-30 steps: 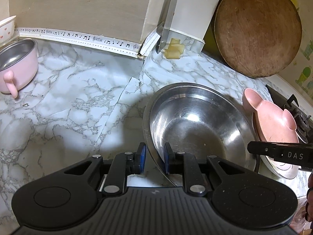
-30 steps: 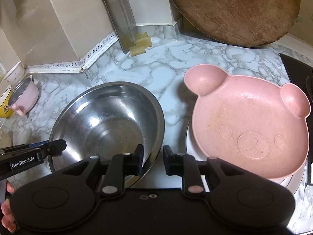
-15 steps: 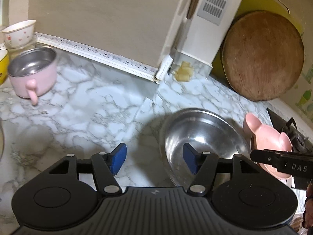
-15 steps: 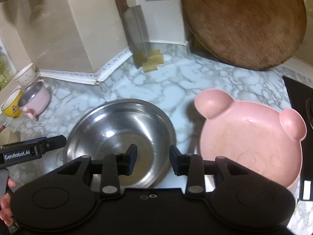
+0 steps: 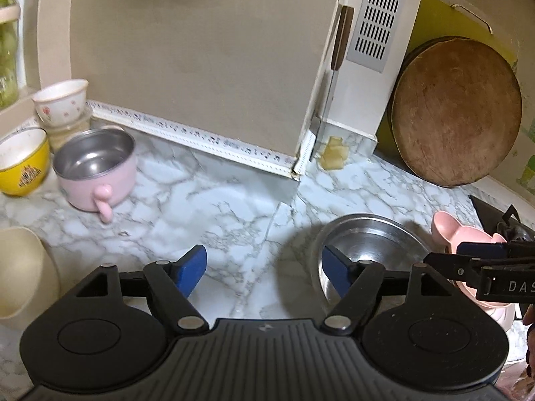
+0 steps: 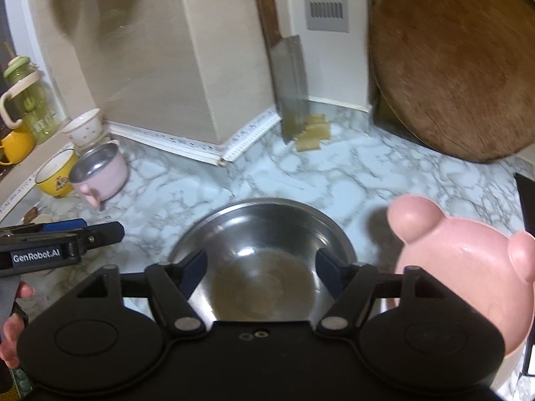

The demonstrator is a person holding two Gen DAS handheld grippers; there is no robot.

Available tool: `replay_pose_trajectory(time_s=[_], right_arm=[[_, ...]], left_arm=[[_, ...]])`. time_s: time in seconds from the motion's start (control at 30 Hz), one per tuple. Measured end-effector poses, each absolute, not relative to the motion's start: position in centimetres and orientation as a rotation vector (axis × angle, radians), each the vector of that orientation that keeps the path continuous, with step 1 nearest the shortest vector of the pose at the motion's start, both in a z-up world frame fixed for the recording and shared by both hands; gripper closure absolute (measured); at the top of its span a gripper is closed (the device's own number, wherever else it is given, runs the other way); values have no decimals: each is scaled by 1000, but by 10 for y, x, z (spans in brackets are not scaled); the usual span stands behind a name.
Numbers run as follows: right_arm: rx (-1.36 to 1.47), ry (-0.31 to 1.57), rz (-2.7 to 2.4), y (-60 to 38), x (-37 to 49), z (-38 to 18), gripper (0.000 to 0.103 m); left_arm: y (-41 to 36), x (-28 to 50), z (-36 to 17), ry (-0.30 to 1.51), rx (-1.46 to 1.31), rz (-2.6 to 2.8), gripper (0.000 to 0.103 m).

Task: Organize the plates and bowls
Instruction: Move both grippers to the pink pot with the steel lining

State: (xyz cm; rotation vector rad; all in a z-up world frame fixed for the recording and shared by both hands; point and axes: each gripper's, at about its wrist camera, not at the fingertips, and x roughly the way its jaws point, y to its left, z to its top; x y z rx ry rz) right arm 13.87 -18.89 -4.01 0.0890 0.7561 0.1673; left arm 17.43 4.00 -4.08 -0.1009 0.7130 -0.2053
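Note:
A large steel bowl (image 5: 367,240) (image 6: 264,250) sits on the marble counter. A pink bear-shaped plate (image 6: 468,267) (image 5: 468,237) lies just right of it. My left gripper (image 5: 264,270) is open and empty, above the counter left of the steel bowl, its right finger near the rim. My right gripper (image 6: 260,269) is open and empty, raised over the steel bowl. A pink steel-lined bowl with a handle (image 5: 97,170) (image 6: 100,173), a yellow bowl (image 5: 21,167) (image 6: 55,175) and a white flowered cup (image 5: 62,103) (image 6: 83,127) stand at the far left.
A round wooden board (image 5: 454,110) (image 6: 451,63) leans on the back wall at right. A cleaver (image 6: 287,77) stands against the white pillar. A stove edge (image 5: 501,217) is at far right. A cream bowl (image 5: 20,274) sits at the near left.
Both grippers have opened wide, let go of the steel bowl's rim and pulled back and up. The bowl stays on the counter.

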Motion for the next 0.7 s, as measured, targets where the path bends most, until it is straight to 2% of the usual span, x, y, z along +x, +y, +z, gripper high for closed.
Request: replay_pose_trajectory(time_s=[0.3, 0.4, 0.5, 0.7], right_arm=[[65, 719, 240, -159, 149, -28, 11], [62, 710, 265, -148, 154, -25, 10], [60, 703, 287, -136, 161, -22, 1], [18, 674, 324, -107, 178, -13, 0]], left_arm=[[55, 171, -29, 663, -73, -142, 20], [65, 171, -25, 641, -92, -122, 9], [74, 171, -23, 618, -93, -93, 8], [99, 181, -23, 623, -102, -36, 8]])
